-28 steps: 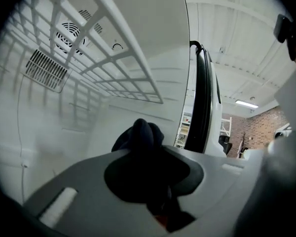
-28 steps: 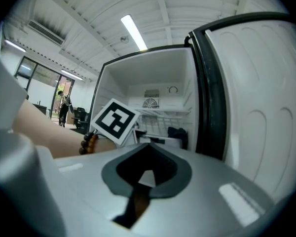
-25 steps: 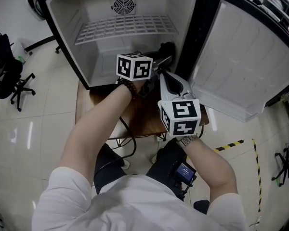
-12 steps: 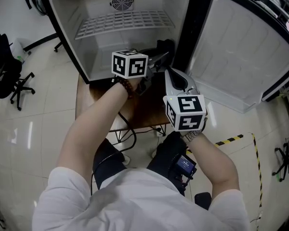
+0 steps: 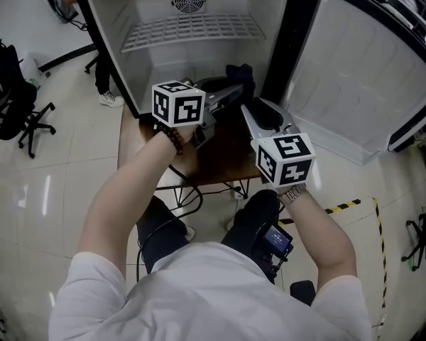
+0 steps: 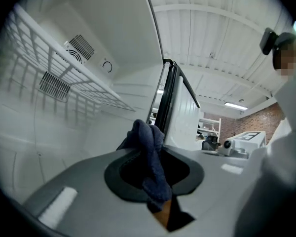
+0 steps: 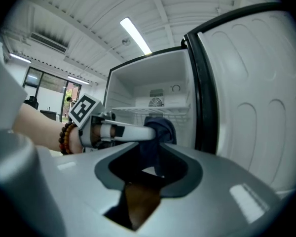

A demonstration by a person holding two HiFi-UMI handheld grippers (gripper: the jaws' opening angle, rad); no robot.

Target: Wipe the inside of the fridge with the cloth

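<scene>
Two grippers mid-frame: our left gripper (image 5: pixel 234 91) pinches the cloth (image 5: pixel 240 73); the right gripper (image 5: pixel 248 109), its jaws just opening, grips nothing. Wiping the fridge (image 5: pixel 192 62) looks unstarted.

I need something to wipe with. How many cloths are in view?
1. The left gripper clamps a dark blue cloth at the mouth of the open fridge. No other shows; one could lie hidden under the arms.
</scene>
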